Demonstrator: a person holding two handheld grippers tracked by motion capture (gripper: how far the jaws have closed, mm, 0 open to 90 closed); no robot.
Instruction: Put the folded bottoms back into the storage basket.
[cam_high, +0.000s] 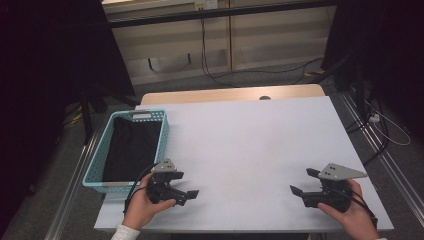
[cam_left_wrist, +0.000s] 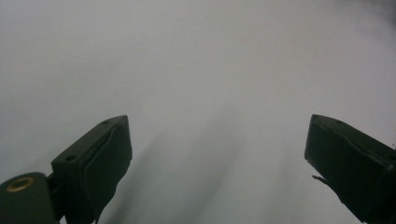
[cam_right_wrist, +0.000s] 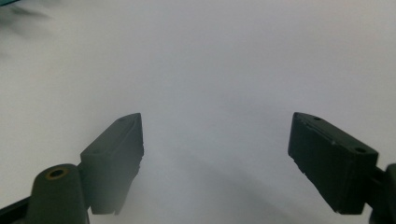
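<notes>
Basket (cam_high: 98, 159) at table (cam_high: 250, 145) edge, grippers apart

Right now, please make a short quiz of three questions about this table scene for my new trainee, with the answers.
1. True or false: the left gripper holds something between its fingers.
2. What lies inside the blue basket? A) white cups B) a black cloth C) nothing
3. Which gripper is nearer to the basket?

Key
1. False. Both the left gripper and the right gripper are open, with only the white table between the fingers.
2. B, a black cloth.
3. The left gripper.
</notes>
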